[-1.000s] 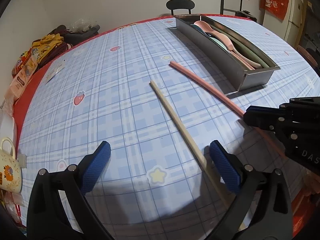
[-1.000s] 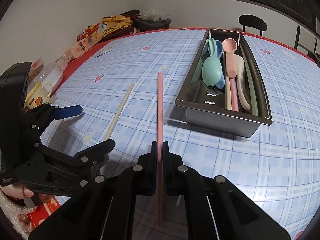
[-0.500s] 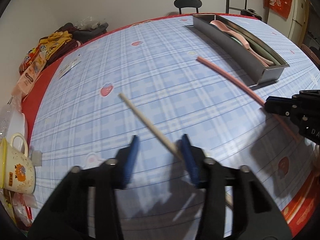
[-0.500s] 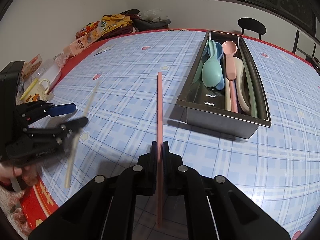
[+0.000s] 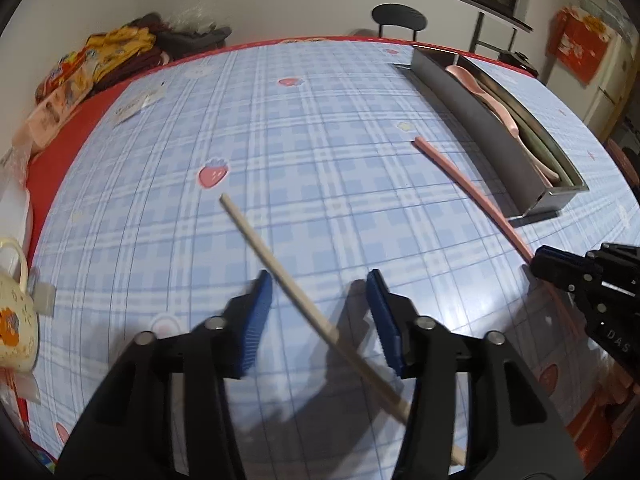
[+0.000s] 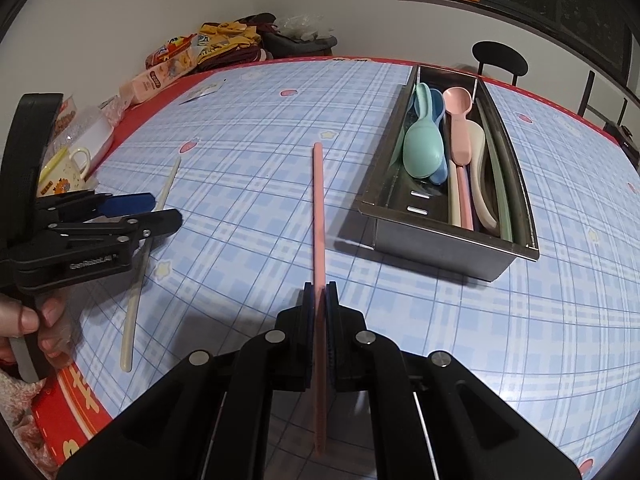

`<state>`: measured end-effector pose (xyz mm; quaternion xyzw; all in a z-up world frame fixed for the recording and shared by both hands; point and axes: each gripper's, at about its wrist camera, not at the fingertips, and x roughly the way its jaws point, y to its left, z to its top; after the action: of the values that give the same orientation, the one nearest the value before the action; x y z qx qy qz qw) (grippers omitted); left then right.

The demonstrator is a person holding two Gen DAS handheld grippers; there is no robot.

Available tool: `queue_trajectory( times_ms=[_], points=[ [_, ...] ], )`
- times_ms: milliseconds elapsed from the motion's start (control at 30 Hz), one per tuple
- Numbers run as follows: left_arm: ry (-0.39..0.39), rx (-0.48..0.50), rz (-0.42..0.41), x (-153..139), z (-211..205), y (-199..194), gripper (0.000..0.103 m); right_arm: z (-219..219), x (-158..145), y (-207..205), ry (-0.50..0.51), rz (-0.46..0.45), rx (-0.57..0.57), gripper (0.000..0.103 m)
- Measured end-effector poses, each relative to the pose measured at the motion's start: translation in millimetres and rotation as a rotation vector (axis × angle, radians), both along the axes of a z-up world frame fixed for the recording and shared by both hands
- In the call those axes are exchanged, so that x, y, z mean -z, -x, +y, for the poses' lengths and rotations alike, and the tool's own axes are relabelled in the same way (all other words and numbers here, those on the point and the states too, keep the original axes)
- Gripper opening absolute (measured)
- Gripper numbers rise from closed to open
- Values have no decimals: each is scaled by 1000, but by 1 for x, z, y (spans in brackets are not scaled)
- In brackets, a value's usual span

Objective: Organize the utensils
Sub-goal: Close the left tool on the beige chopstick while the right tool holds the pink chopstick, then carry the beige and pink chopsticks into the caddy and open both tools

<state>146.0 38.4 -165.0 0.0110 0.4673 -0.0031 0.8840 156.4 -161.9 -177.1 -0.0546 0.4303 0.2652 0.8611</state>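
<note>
Lying slantwise between open jaws: cream chopstick (image 5: 304,304).

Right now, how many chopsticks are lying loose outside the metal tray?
2. The pink chopstick is clamped in the right gripper, left of the metal tray. The cream chopstick crosses between the left gripper's pads. Others may lie in the tray.

pink chopstick (image 6: 319,216): pointing beside metal tray (image 6: 436,248); cream chopstick (image 5: 280,280): slanted over table
</note>
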Motion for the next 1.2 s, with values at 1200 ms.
queue_trajectory(
  times_ms=[1200],
  points=[
    [55,130,-73,4,-13,26,10,27,1,5,146,-121,4,6]
  ],
)
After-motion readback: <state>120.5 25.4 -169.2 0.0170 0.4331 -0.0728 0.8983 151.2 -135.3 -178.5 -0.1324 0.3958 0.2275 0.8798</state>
